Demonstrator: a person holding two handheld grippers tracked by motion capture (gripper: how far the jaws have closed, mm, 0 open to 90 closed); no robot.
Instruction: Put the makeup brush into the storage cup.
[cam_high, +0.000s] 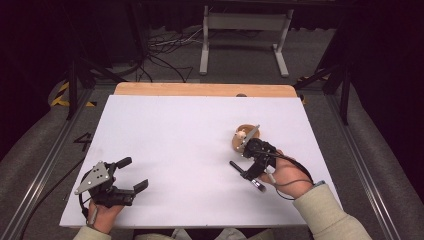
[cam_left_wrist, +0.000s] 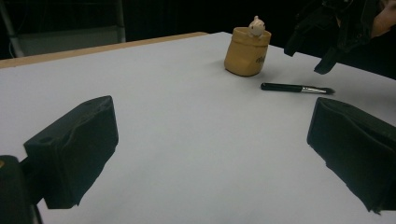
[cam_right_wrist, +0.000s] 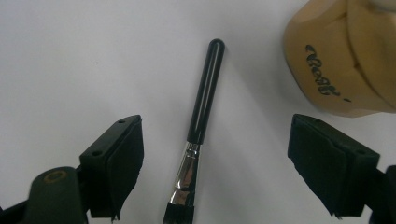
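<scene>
A brush (cam_right_wrist: 205, 93) with a black handle and silver ferrule lies flat on the white table top (cam_high: 175, 140). My right gripper (cam_right_wrist: 217, 140) hangs over it, open, one jaw on each side of the ferrule and neither pad touching it. From above, the right gripper (cam_high: 248, 167) covers most of the brush (cam_high: 235, 165). Just beyond stands a tan jar (cam_high: 242, 136) with lettering on its side (cam_right_wrist: 341, 70) and a small pale figure on its rim (cam_left_wrist: 256, 25). My left gripper (cam_high: 132, 173) rests near the front left corner, open and holding nothing.
A wooden strip (cam_high: 200, 89) borders the table's far edge. Past it on the floor stand a grey metal frame (cam_high: 245, 30) and loose cables (cam_high: 165, 45). Bare white surface stretches between the two grippers (cam_left_wrist: 210, 144).
</scene>
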